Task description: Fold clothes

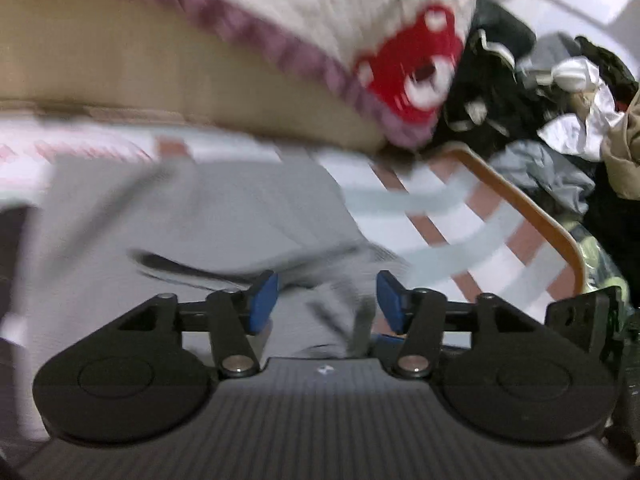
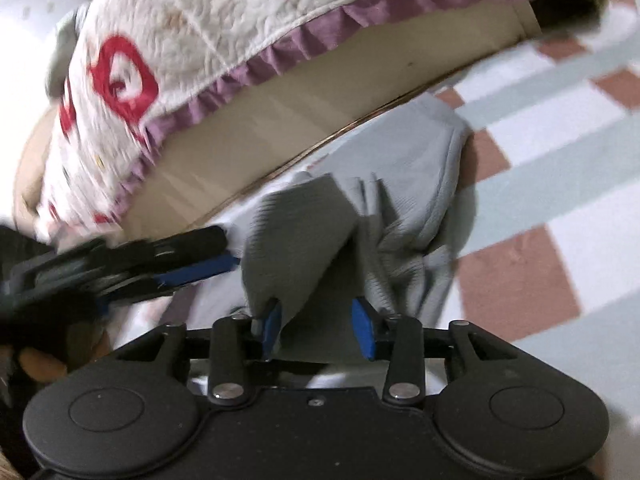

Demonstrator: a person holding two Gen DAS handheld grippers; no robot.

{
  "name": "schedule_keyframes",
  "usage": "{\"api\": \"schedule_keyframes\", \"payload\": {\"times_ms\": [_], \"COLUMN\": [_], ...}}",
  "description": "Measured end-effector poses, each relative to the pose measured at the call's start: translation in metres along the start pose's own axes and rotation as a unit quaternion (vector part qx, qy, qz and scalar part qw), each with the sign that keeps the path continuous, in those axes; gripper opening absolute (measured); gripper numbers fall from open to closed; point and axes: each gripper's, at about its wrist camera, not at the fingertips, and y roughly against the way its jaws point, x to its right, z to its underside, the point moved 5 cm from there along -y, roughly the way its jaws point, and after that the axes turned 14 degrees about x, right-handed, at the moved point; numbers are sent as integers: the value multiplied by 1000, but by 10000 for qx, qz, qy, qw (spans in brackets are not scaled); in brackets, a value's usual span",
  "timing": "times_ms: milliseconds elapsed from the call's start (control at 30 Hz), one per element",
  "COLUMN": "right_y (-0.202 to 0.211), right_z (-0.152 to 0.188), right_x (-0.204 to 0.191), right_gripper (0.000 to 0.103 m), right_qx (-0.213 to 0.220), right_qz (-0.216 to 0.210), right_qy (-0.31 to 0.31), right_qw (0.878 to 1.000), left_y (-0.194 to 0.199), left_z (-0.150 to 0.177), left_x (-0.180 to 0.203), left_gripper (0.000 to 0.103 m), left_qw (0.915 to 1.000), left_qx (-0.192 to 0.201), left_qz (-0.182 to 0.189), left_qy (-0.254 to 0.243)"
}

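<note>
Where the checked sheet (image 1: 460, 216) covers the bed, in white, pale blue and brown squares, a grey garment (image 1: 224, 216) lies crumpled across the middle of both views. A tan padded edge (image 1: 160, 68) runs above it, w/ a white quilt (image 1: 304, 4) on top, red patches and a purple frill along its hem. In the left wrist view a brown curved rail (image 1: 532, 208) bounds the sheet at right.

No bins or baskets show; beyond the rail, upper right of the left wrist view, there's a loose pile of clothes (image 1: 532, 92), black, white, grey and tan, heaped together.

The left wrist view is blurred. The left gripper (image 1: 326, 300) has its blue pads apart, grey cloth between and under them; can't tell if it's touching them. The right wrist view is sharper: the right gripper (image 2: 318, 326) also stands w/ pads apart, a raised fold of the grey garment (image 2: 352, 224) between them, draped against the left pad (image 2: 273, 326). Only this view shows the left gripper (image 2: 192, 268) from the side, at centre left, just beside the garment's edge. Only the left wrist view shows the rail and pile.
</note>
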Motion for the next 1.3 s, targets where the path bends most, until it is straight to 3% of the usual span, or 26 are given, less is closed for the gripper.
{"api": "schedule_keyframes", "payload": {"times_ms": [100, 200, 267, 333, 400, 433, 467, 533, 667, 700, 767, 800, 833, 867, 933, 967, 1033, 1133, 1267, 1300], "right_y": [4, 0, -8, -16, -21, -21, -19, -12, -12, -14, -13, -11, -11, -11, -13, -14, -18, -46, -106, -120], "right_z": [0, 5, 9, 13, 11, 8, 6, 2, -9, -11, -13, -14, -16, -14, -10, -10, -17, -13, 14, 21], "right_x": [-6, -16, -20, -16, -6, -3, -6, -17, -14, -12, -13, -17, -25, -34, -52, -61, -80, -106, -109, -109], "right_gripper": [57, 64, 64, 64, 63, 51, 15, 12, 13, 15, 33, 32, 31, 31, 30, 30, 30, 36, 62, 62], "right_qx": [102, 144, 137, 165, 374, 553, 685, 760, 645, 549, 440, 426, 445, 447, 443, 392, 234, -166, -743, -885], "right_qz": [-264, -392, -198, 446, 1231, 1369, 1301, 1357, 2008, 2120, 2235, 2238, 2275, 2389, 2575, 2445, 1512, 334, 184, 146], "right_qy": [-251, -301, -351, -33, 211, 239, 430, 1173, 1726, 1806, 2113, 2341, 2753, 3459, 4807, 5158, 4892, 4755, 5664, 5879], "right_qw": [9993, 9987, 9991, 9989, 9915, 9888, 9882, 9808, 9621, 9589, 9505, 9451, 9330, 9062, 8370, 8202, 8586, 8789, 8205, 8039], "left_y": [23, 17, 10, 4, 4, 4, 6, 9, 10, 10, 11, 12, 15, 17, 26, 31, 34, 34, 34, 35], "left_z": [-10, -1, 9, 19, 29, 33, 35, 37, 39, 39, 39, 38, 36, 34, 23, 17, 10, 11, 21, 23], "left_x": [-28, -56, -67, -67, -67, -66, -67, -68, -70, -68, -66, -66, -65, -65, -66, -67, -73, -83, -96, -99], "left_gripper": [62, 61, 60, 61, 62, 62, 62, 62, 62, 62, 62, 62, 62, 62, 62, 62, 62, 61, 61, 61], "left_qw": [9985, 9926, 9866, 9825, 9791, 9783, 9788, 9808, 9824, 9819, 9810, 9813, 9826, 9838, 9859, 9863, 9848, 9810, 9755, 9746], "left_qx": [244, 55, -174, -464, -639, -690, -699, -674, -635, -641, -632, -592, -489, -386, -51, 147, 313, 266, 7, -15], "left_qz": [-427, -1119, -1573, -1802, -1916, -1934, -1907, -1822, -1751, -1773, -1814, -1812, -1771, -1729, -1666, -1641, -1691, -1865, -2145, -2184], "left_qy": [230, 462, 390, 13, -220, -274, -266, -178, -117, -153, -255, -286, -278, -271, -129, -13, 249, 464, 492, 501]}}
